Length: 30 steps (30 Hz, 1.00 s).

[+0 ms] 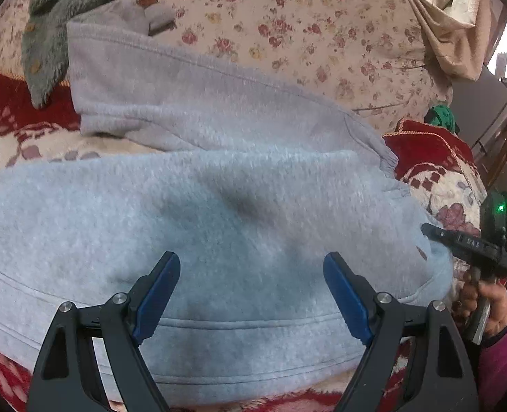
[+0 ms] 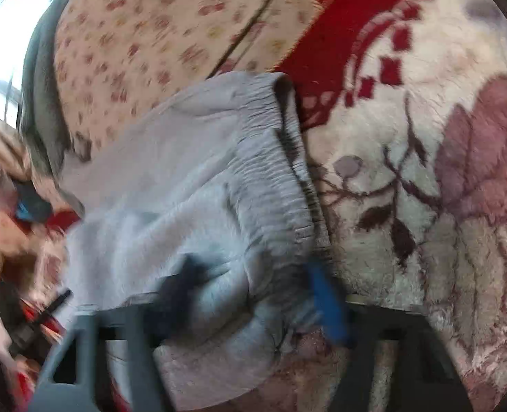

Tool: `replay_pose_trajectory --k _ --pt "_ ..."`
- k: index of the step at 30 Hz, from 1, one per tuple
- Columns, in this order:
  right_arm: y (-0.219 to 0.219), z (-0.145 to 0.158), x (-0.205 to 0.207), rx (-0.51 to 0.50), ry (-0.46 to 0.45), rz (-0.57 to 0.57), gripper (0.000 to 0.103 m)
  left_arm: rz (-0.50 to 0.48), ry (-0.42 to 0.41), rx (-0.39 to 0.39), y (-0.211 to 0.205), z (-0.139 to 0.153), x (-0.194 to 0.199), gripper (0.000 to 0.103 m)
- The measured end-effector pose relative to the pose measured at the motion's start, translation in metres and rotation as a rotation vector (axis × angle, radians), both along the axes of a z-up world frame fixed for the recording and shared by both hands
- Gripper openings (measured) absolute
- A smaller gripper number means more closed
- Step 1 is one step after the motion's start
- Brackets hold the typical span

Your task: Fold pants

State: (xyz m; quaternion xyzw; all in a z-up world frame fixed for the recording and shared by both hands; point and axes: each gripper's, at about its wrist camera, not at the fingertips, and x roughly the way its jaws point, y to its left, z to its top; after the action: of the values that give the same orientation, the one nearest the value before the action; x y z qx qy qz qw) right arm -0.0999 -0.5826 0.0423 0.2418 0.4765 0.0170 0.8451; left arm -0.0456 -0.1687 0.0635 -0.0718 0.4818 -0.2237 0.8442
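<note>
the pants [image 1: 219, 185] lie across a plush blanket [image 1: 435, 178], light grey fleece, doubled over so one soft layer rests on another. in the left wrist view a stitched seam runs along the near edge of the top layer, and the far layer ends in a straight hem at upper left. the gathered elastic waistband [image 2: 270, 158] sits at the right end, ribbed and puckered, its edge lying against the blanket's white pile.

left gripper [image 1: 251, 278]: jaws spread wide, blue pads apart, poised over the near fold of the fleece; nothing is pinched between them.

right gripper [image 2: 253, 295]: blurred in its own view. the jaws stand partly drawn in with a bunched corner of the waistband end between them; whether the pads press the cloth cannot be told. a hand [image 1: 486, 305] in a magenta sleeve grips its handle at the right edge of the left wrist view.

open blanket, red and cream with a floral pattern, extends to the right of the waistband. a floral-print cushion [image 1: 304, 17] rises behind the pants. a grey-green fuzzy garment [image 1: 47, 34] lies at the far left, overlapping the hem corner.
</note>
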Motion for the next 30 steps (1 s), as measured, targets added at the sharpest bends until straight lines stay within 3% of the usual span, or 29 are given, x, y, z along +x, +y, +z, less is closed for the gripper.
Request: replay_pose_trajectory --k 3,7,9,11,13,15,16,23,27,30 --pt "0.019 0.016 -0.009 -0.128 -0.021 0.038 0.027 -0.015 0.000 0.017 -0.004 -0.003 -0.003 0.085" --pt "0.045 0.039 -0.027 -0.386 -0.038 0.068 0.025 -0.001 -0.015 0.007 0.005 0.000 -0.005 0.085" --pt "0.049 0.040 -0.032 -0.446 -0.025 0.059 0.025 0.014 -0.012 0.003 0.012 0.000 -0.004 0.085" --pt "0.047 0.026 -0.031 -0.436 0.020 0.044 0.027 0.029 -0.001 0.000 0.018 -0.002 -0.002 0.085" --pt "0.040 0.022 -0.034 -0.401 0.019 -0.002 0.037 0.038 0.002 -0.009 0.023 -0.002 -0.001 0.085" --pt "0.029 0.031 -0.042 -0.352 0.026 -0.054 0.065 0.041 -0.003 -0.017 0.026 -0.001 -0.001 0.085" --pt "0.022 0.040 -0.051 -0.329 0.016 -0.083 0.070 0.041 -0.005 -0.019 0.027 -0.001 -0.001 0.085" --pt "-0.029 0.103 -0.102 -0.404 -0.050 -0.356 0.078 0.042 -0.027 -0.034 0.036 0.006 -0.002 0.085" --pt "-0.005 0.108 -0.081 -0.393 -0.053 -0.221 0.078 0.086 -0.057 -0.029 0.062 0.016 0.002 0.085" --pt "0.028 0.100 -0.051 -0.281 -0.098 -0.113 0.080 0.142 -0.063 -0.011 0.087 0.020 0.012 0.085"
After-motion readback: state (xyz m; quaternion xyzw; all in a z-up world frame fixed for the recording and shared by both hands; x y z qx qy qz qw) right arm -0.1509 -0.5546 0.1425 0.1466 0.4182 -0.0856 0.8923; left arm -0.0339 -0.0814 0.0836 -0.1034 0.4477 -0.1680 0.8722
